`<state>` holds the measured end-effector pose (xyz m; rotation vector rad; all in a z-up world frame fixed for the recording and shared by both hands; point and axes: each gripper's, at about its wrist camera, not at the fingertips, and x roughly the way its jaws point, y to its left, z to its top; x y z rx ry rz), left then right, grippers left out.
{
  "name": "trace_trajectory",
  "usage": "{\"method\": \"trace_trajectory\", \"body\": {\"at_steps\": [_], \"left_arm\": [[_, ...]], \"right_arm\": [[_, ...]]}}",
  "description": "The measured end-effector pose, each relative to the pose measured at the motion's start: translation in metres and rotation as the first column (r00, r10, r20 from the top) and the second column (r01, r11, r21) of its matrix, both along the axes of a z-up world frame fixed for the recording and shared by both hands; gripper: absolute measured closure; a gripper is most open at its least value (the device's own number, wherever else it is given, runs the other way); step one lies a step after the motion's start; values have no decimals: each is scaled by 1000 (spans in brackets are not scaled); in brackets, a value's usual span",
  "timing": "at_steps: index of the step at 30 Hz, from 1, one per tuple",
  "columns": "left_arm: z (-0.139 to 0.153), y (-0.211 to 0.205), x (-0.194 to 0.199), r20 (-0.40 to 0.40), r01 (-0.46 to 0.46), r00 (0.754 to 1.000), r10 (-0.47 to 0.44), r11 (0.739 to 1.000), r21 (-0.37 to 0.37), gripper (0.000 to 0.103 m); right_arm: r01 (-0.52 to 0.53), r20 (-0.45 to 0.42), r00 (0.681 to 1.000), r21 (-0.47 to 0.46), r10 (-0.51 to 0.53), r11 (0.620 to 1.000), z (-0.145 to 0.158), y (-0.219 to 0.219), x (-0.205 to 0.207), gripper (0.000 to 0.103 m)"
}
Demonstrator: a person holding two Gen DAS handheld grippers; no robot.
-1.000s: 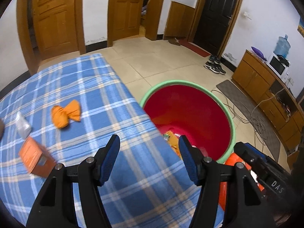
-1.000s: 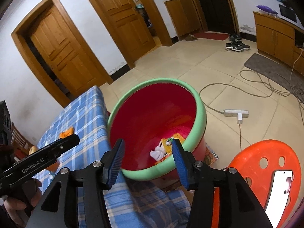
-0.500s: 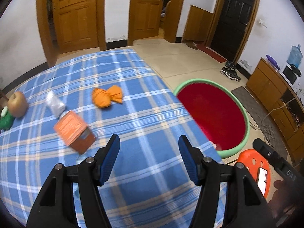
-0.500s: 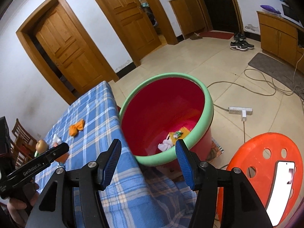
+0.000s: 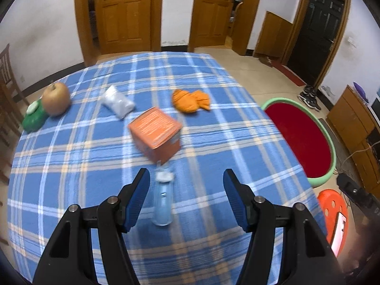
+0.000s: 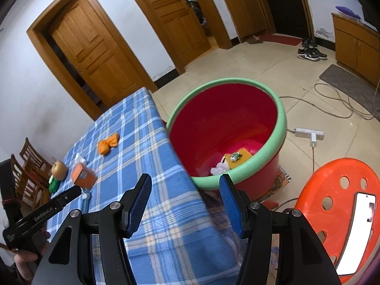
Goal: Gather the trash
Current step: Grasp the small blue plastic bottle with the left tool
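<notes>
Left gripper [image 5: 185, 185] over the blue plaid table [image 5: 83, 166], jaws about half open, nothing gripped. A small clear bottle [image 5: 162, 199] lies on the cloth between the fingers but nearer the left one; pads don't touch it. Just past it, an orange box [image 5: 155, 134], tilted on one corner. Beyond that: white packet [image 5: 117, 103] to the left, crumpled orange wrapper [image 5: 191, 101] to the right. Far left edge: apple [image 5: 56, 98] touching a green item [image 5: 33, 118], blurred, can't tell what it is.

Right gripper [image 6: 185, 200] hangs at the table's corner, also about half open and empty; its jaws have just been opening a bit. Ahead of it on the floor, against the table edge, the red bin [image 6: 228, 128] with green rim; some trash [image 6: 229, 162] already at the bottom. Orange stool [image 6: 332, 213] right of the bin with a lit phone [image 6: 356, 232] on it. Power strip [image 6: 308, 134] and cables on the tiles behind.
</notes>
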<state>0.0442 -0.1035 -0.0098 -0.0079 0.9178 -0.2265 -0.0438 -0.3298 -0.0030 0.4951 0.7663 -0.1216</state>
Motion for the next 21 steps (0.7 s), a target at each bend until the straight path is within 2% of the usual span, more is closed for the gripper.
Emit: {"method": "trace_trajectory", "body": {"at_steps": [10,15,18,20,21], "left_arm": [[-26,19,2,-49,-22,999,23,1000,21,41],[-38,17,4,-70,-2,998,3,1000,19,62],[-39,16,1,-46,14,999,-13,999,36,74],[-39,16,0,-45,21,999,-20,999,25,87],[-39,18,-1,-47,22,999,-22,1000,11,87]], "right_arm": [[-25,-25,999,-3,25,1000,-5,14,7,42],[-40,-30,999,-13,39,999,-4,22,9,42],[-51,-34,998,-19,50,999,-3,26,10,42],[-61,-36,998,-23,60,998,-2,30,11,42],[-66,-34,997,-26,65,997,-1,32,11,42]]}}
